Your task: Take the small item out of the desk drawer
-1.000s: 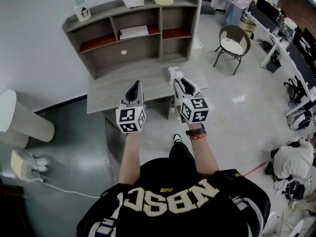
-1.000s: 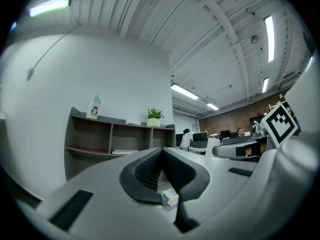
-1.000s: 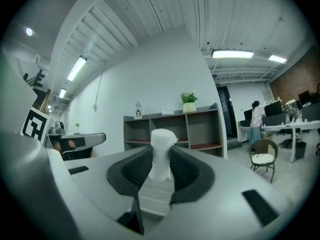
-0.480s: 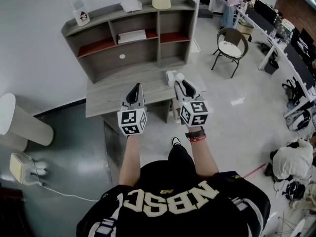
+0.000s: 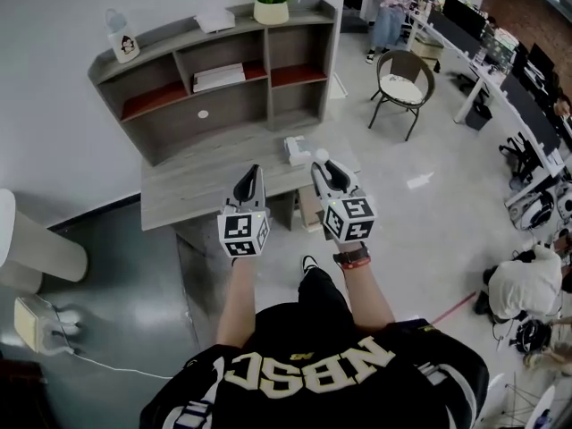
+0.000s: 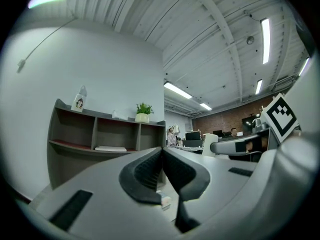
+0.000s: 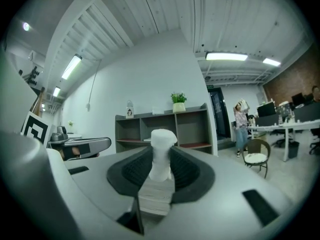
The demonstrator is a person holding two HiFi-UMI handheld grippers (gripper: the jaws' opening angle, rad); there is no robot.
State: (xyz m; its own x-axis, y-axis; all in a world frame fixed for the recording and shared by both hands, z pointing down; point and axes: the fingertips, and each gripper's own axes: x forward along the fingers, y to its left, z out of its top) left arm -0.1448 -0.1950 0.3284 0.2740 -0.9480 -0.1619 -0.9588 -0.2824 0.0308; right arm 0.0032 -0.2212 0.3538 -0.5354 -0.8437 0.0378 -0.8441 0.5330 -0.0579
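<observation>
My right gripper point(image 5: 323, 166) is shut on a small white item point(image 7: 161, 153) that stands up between its dark pads, above the right end of the grey desk point(image 5: 201, 184). In the head view the item point(image 5: 321, 156) is a white knob at the jaw tips. My left gripper point(image 5: 250, 179) hovers over the desk's front edge. Its jaws are pressed together with nothing between them point(image 6: 162, 156). Under the desk's right end sits a pale drawer part point(image 5: 309, 207); whether it is open I cannot tell.
A grey shelf unit point(image 5: 214, 70) stands on the desk's back, with a potted plant point(image 5: 271, 0), a small figure bag point(image 5: 124, 36) and papers on it. A white object point(image 5: 294, 149) lies on the desk's right end. A round chair point(image 5: 399, 88) stands to the right, and a person point(image 5: 529, 286) crouches at the far right.
The desk and shelves have slid left in the head view as the head turned. Both grippers keep their pose, and the white item stays in the right jaws.
</observation>
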